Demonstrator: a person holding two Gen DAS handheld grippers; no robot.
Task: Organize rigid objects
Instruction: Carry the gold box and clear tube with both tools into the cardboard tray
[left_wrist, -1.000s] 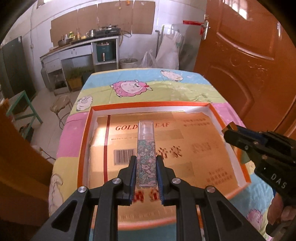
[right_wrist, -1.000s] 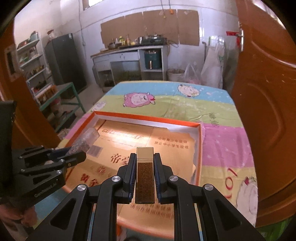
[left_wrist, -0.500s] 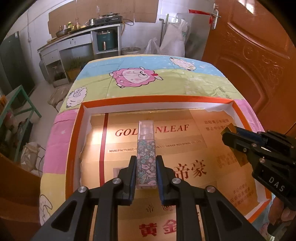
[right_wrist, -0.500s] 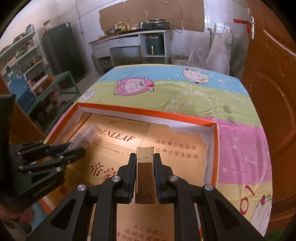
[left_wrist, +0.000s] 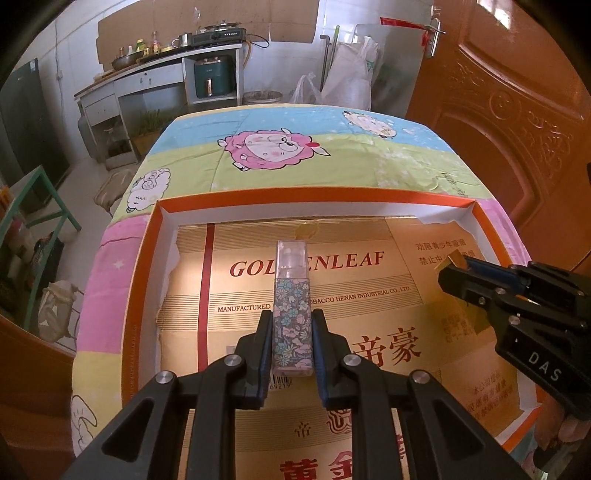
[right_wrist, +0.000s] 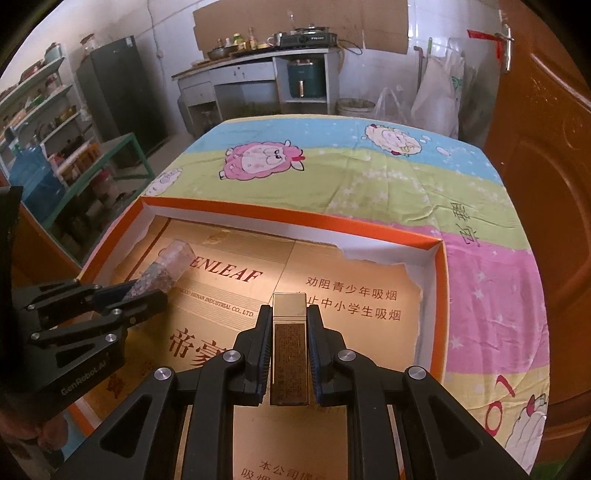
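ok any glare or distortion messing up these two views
Left wrist: bright warm glare on the tray's gold liner beyond the floral bottle; fisheye bends the tray rim. Right wrist: similar glow left of the gold box; dark vignette corners.

A table draped in a striped cartoon-sheep cloth (left_wrist: 332, 166) carries a shallow orange-rimmed box tray (left_wrist: 147, 236), which rests flat at the near end. A gold printed cardboard sheet (left_wrist: 369, 317) lines its bottom.

Left gripper (left_wrist: 291, 332) and right gripper (right_wrist: 290, 332) both clamped, held level side by side.
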